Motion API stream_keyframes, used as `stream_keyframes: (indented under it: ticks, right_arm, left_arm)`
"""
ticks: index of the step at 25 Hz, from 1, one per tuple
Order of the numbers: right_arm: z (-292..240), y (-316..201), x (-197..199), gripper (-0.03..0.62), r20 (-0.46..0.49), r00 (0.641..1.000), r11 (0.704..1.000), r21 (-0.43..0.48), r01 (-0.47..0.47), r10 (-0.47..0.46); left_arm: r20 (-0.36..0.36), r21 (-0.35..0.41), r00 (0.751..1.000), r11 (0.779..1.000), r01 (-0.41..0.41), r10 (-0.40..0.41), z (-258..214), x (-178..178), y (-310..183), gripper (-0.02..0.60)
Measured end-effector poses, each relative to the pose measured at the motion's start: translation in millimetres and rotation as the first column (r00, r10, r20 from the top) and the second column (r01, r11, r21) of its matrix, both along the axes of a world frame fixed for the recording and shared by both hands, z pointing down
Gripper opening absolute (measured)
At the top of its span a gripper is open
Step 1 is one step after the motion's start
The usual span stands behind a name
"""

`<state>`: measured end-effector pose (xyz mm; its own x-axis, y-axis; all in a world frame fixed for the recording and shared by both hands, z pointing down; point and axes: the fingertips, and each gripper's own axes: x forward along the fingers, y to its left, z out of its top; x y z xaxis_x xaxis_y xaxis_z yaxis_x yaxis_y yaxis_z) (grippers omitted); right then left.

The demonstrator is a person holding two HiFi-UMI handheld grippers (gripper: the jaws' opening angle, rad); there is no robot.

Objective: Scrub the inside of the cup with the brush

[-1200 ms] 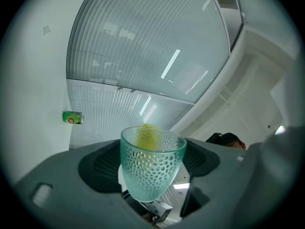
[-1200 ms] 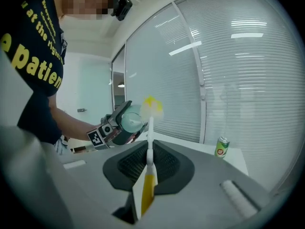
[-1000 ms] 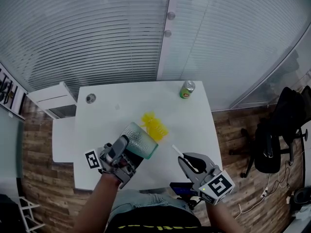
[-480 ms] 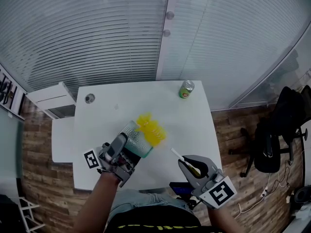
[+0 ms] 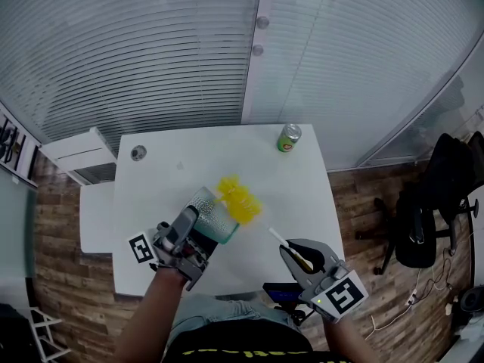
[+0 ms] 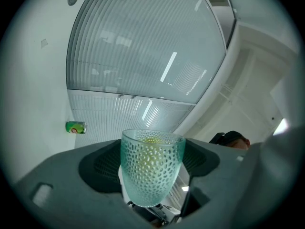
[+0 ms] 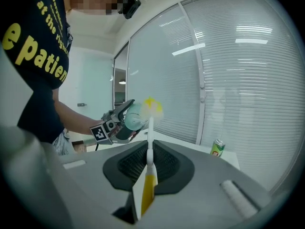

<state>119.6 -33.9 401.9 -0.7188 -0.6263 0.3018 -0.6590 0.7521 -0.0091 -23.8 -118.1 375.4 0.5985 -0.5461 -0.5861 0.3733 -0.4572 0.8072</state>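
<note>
White table (image 5: 189,157), slatted glass walls (image 5: 151,51), wood floor (image 5: 363,203), perhaps a chair (image 5: 427,225)

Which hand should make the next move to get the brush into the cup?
Right. The right gripper clamps the brush, bristles by the cup mouth; the left gripper only holds it.

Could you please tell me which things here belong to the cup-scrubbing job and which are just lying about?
In the job: cup, in the left gripper; brush, in the right gripper.
Lying about: green can on the table; office chair beside it.
</note>
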Motion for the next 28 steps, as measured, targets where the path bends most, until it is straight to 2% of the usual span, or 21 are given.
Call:
stream_keyframes:
  ticks: [4, 6, 7, 8, 9, 11, 13, 14, 16, 18, 23, 24, 26, 28]
  right_arm:
    - [7, -7, 12, 0.035, 0.016, 0.999, 0.998, -0.034, -0.052, 0.052]
    - [10, -11, 20, 0.035, 0.041, 0.995, 0.994, -0.06, -0.088, 0.09]
    - [14, -12, 25, 0.037, 0.048, 0.993, 0.992, -0.073, -0.102, 0.106]
    - [17, -14, 30, 0.035, 0.051, 0.991, 0.99, -0.082, -0.116, 0.121]
    - [20, -16, 34, 0.037, 0.05, 0.989, 0.987, -0.09, -0.132, 0.137]
    - [23, -20, 40, 0.035, 0.047, 0.985, 0.982, -0.099, -0.159, 0.165]
    - [23, -24, 43, 0.035, 0.058, 0.982, 0.979, -0.107, -0.173, 0.18]
    - [22, -26, 43, 0.035, 0.073, 0.98, 0.978, -0.111, -0.176, 0.185]
    - [22, -30, 44, 0.037, 0.087, 0.977, 0.977, -0.113, -0.183, 0.193]
    - [28, -31, 48, 0.035, 0.058, 0.978, 0.974, -0.115, -0.195, 0.203]
    - [35, -34, 50, 0.035, 0.058, 0.975, 0.971, -0.127, -0.205, 0.214]
    - [36, -35, 50, 0.035, 0.058, 0.975, 0.97, -0.127, -0.208, 0.216]
    - [37, -36, 50, 0.035, 0.053, 0.974, 0.969, -0.124, -0.211, 0.219]
    - [37, -36, 50, 0.035, 0.046, 0.975, 0.97, -0.122, -0.211, 0.217]
  left_arm:
    - [0.087, 0.025, 0.995, 0.999, 0.036, -0.038, 4, 0, 1, 0.391]
    - [0.186, 0.057, 0.98, 0.997, 0.058, -0.068, 9, 1, 1, 0.391]
    - [0.269, 0.09, 0.959, 0.994, 0.066, -0.088, 13, 2, 2, 0.392]
    - [0.368, 0.133, 0.923, 0.989, 0.065, -0.11, 17, 5, 3, 0.391]
    - [0.47, 0.175, 0.873, 0.983, 0.052, -0.13, 23, 8, 5, 0.391]
    - [0.635, 0.248, 0.754, 0.969, 0.007, -0.168, 33, 15, 11, 0.391]
    - [0.728, 0.303, 0.652, 0.952, -0.031, -0.211, 38, 21, 14, 0.392]
    - [0.753, 0.324, 0.616, 0.945, -0.041, -0.232, 39, 23, 14, 0.391]
    - [0.782, 0.355, 0.562, 0.933, -0.048, -0.269, 40, 24, 13, 0.392]
    - [0.805, 0.385, 0.509, 0.921, -0.058, -0.305, 42, 24, 14, 0.391]
    - [0.852, 0.464, 0.339, 0.875, -0.136, -0.399, 51, 29, 21, 0.391]
    - [0.853, 0.48, 0.312, 0.864, -0.154, -0.419, 52, 30, 23, 0.393]
    - [0.846, 0.509, 0.284, 0.842, -0.179, -0.452, 52, 33, 26, 0.392]
    - [0.836, 0.53, 0.279, 0.827, -0.188, -0.473, 51, 35, 29, 0.393]
